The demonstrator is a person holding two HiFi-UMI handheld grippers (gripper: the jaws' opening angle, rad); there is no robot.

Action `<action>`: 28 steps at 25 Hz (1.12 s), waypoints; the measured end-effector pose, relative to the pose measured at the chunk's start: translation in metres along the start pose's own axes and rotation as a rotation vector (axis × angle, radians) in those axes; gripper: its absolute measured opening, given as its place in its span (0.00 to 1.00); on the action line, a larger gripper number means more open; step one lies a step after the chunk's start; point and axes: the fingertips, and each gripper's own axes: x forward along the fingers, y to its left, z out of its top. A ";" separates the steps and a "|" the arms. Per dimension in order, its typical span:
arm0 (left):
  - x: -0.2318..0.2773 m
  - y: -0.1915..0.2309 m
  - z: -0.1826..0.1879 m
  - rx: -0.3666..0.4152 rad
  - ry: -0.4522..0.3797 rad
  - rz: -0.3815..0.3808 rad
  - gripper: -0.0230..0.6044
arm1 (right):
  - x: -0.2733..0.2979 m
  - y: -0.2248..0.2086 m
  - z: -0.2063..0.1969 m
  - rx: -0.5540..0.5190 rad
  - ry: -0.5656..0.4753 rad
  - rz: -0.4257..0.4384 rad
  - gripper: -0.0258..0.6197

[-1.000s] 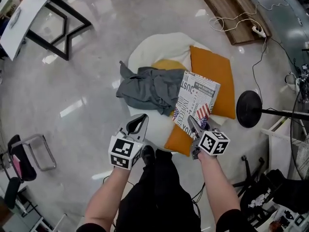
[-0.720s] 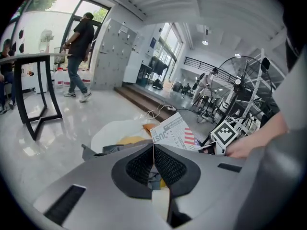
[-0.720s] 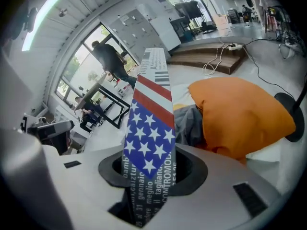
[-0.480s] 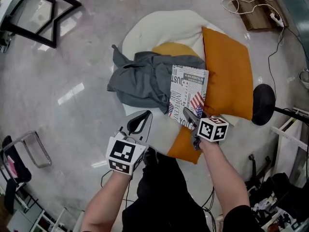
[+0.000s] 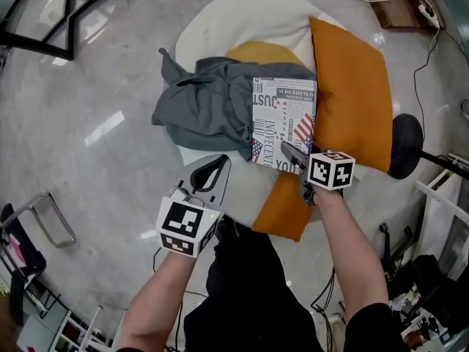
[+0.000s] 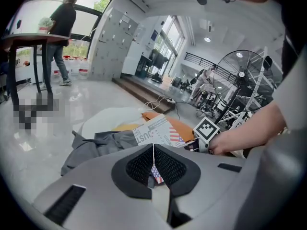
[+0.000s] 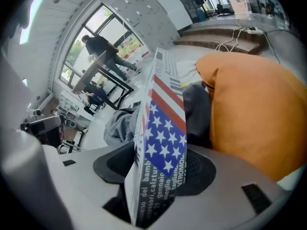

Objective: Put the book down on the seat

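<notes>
The book, printed with newsprint and a flag, lies on the white beanbag seat, across a grey garment and beside a big orange cushion. My right gripper is at the book's near edge. In the right gripper view the book stands between the jaws, which have just been opening and no longer clamp it. My left gripper hovers shut and empty near the seat's front edge, left of the book. In the left gripper view its pads meet, with the book beyond.
A yellow cushion lies under the garment and a smaller orange cushion at the seat's front. A black round stand base sits to the right, cables and a power strip at top right, a black table frame at top left.
Both grippers have come down toward the seat. The book has dropped from a tilted hold to lying on the garment and cushion, and the right jaws have spread.
</notes>
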 end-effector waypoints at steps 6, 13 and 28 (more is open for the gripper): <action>0.005 -0.009 0.007 0.026 0.006 -0.020 0.05 | -0.041 -0.025 0.008 0.044 -0.125 -0.100 0.52; 0.005 -0.019 0.007 0.046 0.017 -0.040 0.05 | -0.065 -0.036 -0.017 0.107 -0.194 -0.140 0.46; -0.010 -0.022 -0.005 0.028 0.014 -0.019 0.05 | -0.006 0.011 0.018 0.165 -0.132 0.021 0.46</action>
